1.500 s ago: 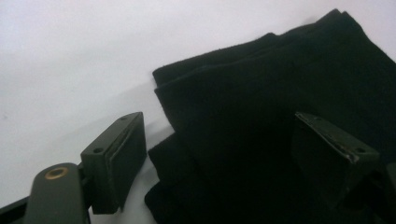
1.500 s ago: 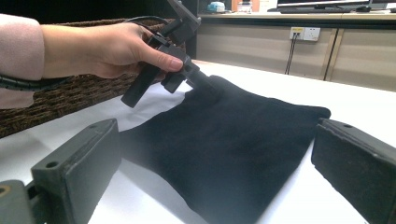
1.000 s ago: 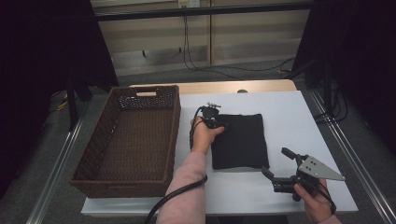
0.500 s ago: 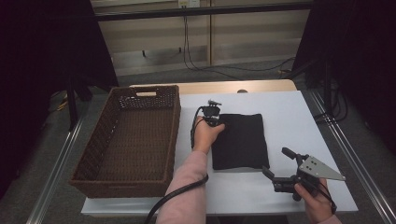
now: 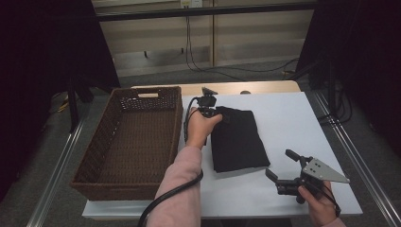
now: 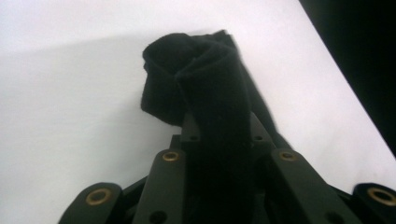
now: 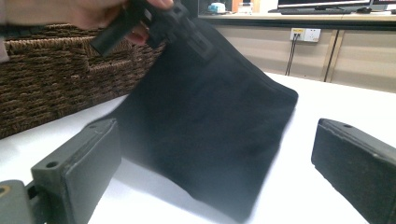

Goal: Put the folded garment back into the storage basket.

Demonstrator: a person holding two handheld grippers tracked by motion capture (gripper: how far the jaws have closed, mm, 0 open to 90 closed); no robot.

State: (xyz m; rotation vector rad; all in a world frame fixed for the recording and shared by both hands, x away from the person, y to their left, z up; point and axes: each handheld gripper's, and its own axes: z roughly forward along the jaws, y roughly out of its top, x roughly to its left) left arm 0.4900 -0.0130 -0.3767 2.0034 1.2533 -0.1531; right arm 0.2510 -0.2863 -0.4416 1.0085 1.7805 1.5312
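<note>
Clamped on one corner of the black cloth [image 5: 236, 139], the left gripper [image 5: 208, 105] sits at the cloth's far left corner, close beside the basket; in the left gripper view a bunched fold of the cloth [image 6: 205, 88] runs straight up between the jaws, which have just closed on it. Largest in the scene is the white table [image 5: 293, 118], which carries everything. Next comes the brown wicker basket [image 5: 132, 137], standing on the table's left part. Beside it, the folded cloth lies in the middle of the table, its gripped corner raised off the surface and the rest sloping down to rest flat, as the right gripper view [image 7: 210, 130] shows. Smallest is the right gripper [image 5: 280, 165], held near the table's front right, jaws spread wide, just short of the cloth's near right corner and not touching it.
</note>
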